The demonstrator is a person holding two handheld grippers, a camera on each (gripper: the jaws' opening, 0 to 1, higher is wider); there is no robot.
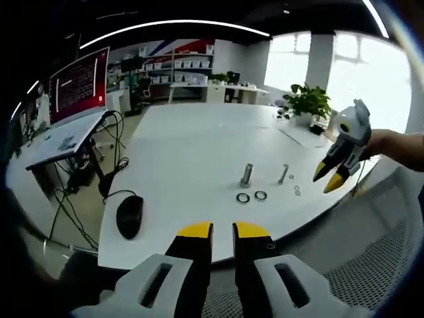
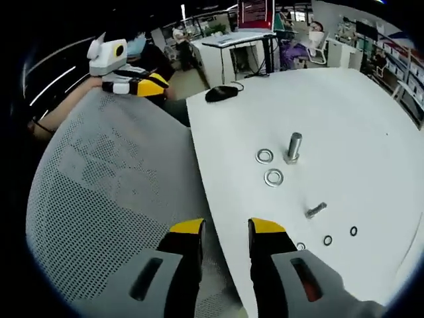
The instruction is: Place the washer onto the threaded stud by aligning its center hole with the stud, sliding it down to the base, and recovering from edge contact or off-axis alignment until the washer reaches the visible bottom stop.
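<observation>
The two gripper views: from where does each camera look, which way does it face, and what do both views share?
Left gripper view: rides the left hand-held gripper, off the white table's edge, facing across it; the right hand-held gripper and a forearm enter from the right.
Right gripper view: rides the right hand-held gripper, over a grey mesh chair, facing along the table edge.
Shared: upright silver threaded stud, two steel washers, black mouse.

I see a bright room: daylight blows out the windows (image 1: 371, 73), ceiling light strips (image 1: 172, 25) curve with fisheye distortion. The white table (image 1: 192, 165) glares mildly with soft short shadows. Edges smear; both views are slightly soft overall.
</observation>
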